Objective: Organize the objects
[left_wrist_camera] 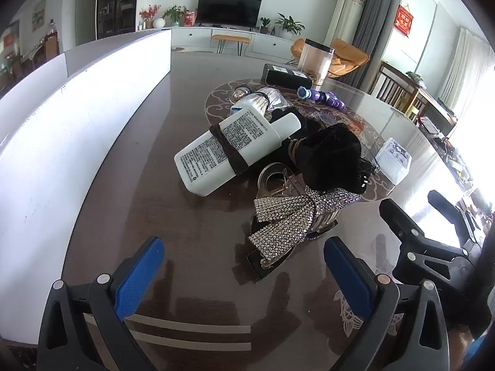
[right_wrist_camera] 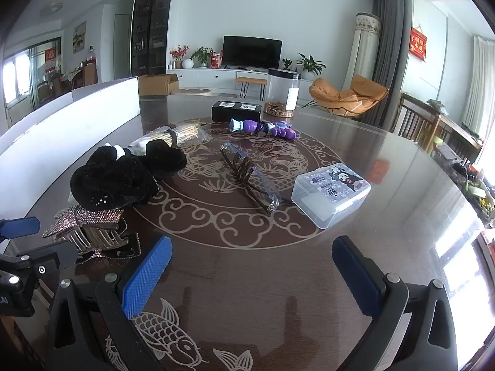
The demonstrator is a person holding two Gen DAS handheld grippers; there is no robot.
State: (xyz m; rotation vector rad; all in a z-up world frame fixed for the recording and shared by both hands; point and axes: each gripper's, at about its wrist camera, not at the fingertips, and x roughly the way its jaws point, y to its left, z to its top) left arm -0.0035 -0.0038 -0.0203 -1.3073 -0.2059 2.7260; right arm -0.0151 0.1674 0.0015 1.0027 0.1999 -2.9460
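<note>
My left gripper (left_wrist_camera: 244,275) hangs open over the dark table, a short way in front of a rhinestone bow hair clip (left_wrist_camera: 290,219). Behind the clip lie a black velvet hair piece (left_wrist_camera: 331,157) and a white bottle (left_wrist_camera: 235,148) with a brown band around it. My right gripper (right_wrist_camera: 252,275) is open too, with nothing between its pads. Ahead of it lie brown glasses (right_wrist_camera: 247,173) and a clear lidded box (right_wrist_camera: 331,194) with a cartoon sticker. The bow clip (right_wrist_camera: 86,225) and the velvet piece (right_wrist_camera: 123,176) are to its left.
A white panel (left_wrist_camera: 77,117) stands along the table's left side. At the back are a purple toy (right_wrist_camera: 263,128), a black box (right_wrist_camera: 236,111), a clear jar (right_wrist_camera: 281,95) and a bundle of sticks in plastic (right_wrist_camera: 179,134). The round table's edge (right_wrist_camera: 433,167) curves on the right.
</note>
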